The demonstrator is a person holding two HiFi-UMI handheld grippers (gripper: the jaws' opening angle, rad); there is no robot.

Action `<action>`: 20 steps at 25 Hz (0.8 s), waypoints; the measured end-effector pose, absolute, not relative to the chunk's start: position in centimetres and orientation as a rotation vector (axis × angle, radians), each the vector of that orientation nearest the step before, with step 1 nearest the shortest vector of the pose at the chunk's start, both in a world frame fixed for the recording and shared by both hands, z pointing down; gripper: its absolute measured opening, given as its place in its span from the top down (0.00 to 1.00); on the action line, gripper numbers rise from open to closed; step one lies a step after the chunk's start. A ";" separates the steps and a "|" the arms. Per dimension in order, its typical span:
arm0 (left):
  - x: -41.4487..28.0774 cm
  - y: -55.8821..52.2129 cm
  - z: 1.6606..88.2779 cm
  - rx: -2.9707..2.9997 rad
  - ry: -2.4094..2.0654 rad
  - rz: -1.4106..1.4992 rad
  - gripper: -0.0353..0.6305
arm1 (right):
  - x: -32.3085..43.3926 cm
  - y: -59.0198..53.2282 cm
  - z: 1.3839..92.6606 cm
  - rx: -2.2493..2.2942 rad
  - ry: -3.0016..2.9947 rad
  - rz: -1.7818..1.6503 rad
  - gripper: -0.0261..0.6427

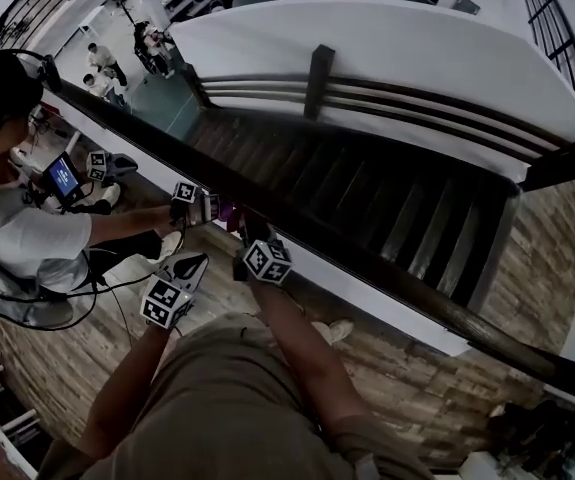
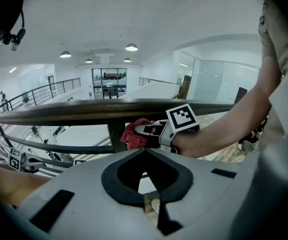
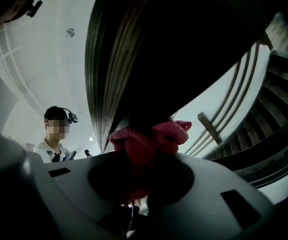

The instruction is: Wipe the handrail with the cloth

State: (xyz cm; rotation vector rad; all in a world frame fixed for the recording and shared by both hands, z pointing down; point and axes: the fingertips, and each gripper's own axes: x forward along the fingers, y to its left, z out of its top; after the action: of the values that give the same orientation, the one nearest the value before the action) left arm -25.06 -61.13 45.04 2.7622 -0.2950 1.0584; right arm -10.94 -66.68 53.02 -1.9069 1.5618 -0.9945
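Observation:
A dark wooden handrail (image 1: 367, 265) runs diagonally from upper left to lower right above a stairwell. My right gripper (image 1: 241, 224) reaches up against it, shut on a red cloth (image 1: 229, 211). In the right gripper view the cloth (image 3: 149, 136) bunches out of the right gripper (image 3: 144, 156) and touches the rail's dark underside (image 3: 149, 59). The left gripper view shows the cloth (image 2: 133, 133) just under the rail (image 2: 83, 109), beside a post. My left gripper (image 1: 192, 265) hangs shut and holds nothing, a little below and left of the right one; its jaws (image 2: 145, 153) point at the rail.
A seated person (image 1: 12, 218) at the left stretches an arm toward the rail with another marker-cubed gripper (image 1: 189, 204) close to my cloth. Stairs (image 1: 387, 203) drop away beyond the rail, with a second railing (image 1: 387, 93) on the far side. Wooden flooring (image 1: 77, 353) lies below.

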 end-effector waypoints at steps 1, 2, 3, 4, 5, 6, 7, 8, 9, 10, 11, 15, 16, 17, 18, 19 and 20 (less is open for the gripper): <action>-25.1 -60.8 45.4 2.762 -0.292 1.064 0.92 | -11.2 -66.4 53.4 -1.924 1.598 -0.975 0.82; -25.0 -60.6 45.7 2.761 -0.290 1.068 0.92 | -11.4 -66.1 53.7 -1.946 1.645 -0.950 0.82; -24.8 -60.3 45.7 2.759 -0.287 1.069 0.92 | -11.3 -65.8 53.7 -1.972 1.694 -0.925 0.82; -24.4 -60.1 45.7 2.759 -0.285 1.067 0.92 | -10.9 -65.6 53.5 -1.999 1.737 -0.902 0.82; -23.9 -59.8 45.5 2.758 -0.283 1.066 0.92 | -10.4 -65.4 53.2 -2.026 1.771 -0.884 0.82; -23.5 -59.5 45.3 2.757 -0.279 1.067 0.92 | -9.8 -65.2 52.9 -2.053 1.797 -0.871 0.82; -23.0 -59.2 45.1 2.756 -0.272 1.070 0.92 | -9.4 -64.9 52.7 -2.075 1.815 -0.861 0.82; -22.7 -58.8 44.9 2.757 -0.264 1.076 0.92 | -9.1 -64.4 52.7 -2.092 1.825 -0.855 0.82; -22.4 -58.5 45.0 2.759 -0.255 1.079 0.92 | -8.8 -63.7 52.7 -2.106 1.829 -0.850 0.82; -22.1 -58.2 45.0 2.762 -0.249 1.079 0.92 | -8.4 -62.9 52.8 -2.121 1.828 -0.842 0.82; -21.7 -58.0 44.9 2.765 -0.248 1.074 0.92 | -7.8 -62.1 52.8 -2.139 1.827 -0.831 0.82; -19.9 -57.5 44.1 2.783 -0.243 1.051 0.92 | -5.6 -58.7 52.4 -2.200 1.805 -0.801 0.82; -19.4 -57.0 44.1 2.784 -0.234 1.048 0.92 | -5.1 -57.5 52.4 -2.213 1.797 -0.802 0.82; -18.9 -56.4 44.2 2.783 -0.220 1.047 0.92 | -4.5 -56.4 52.5 -2.226 1.789 -0.804 0.82; -18.3 -55.7 44.4 2.783 -0.203 1.049 0.92 | -3.8 -55.3 52.6 -2.240 1.781 -0.806 0.82; -17.6 -55.1 44.6 2.784 -0.184 1.052 0.92 | -3.2 -54.2 52.6 -2.254 1.775 -0.807 0.82; -16.8 -54.3 44.8 2.785 -0.168 1.055 0.92 | -2.5 -53.1 52.6 -2.267 1.769 -0.807 0.82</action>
State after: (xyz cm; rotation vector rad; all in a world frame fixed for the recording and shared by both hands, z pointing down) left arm -16.83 -54.34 44.77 2.7847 -0.1682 1.0549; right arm -2.49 -53.14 52.60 -2.2675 1.7695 -0.8066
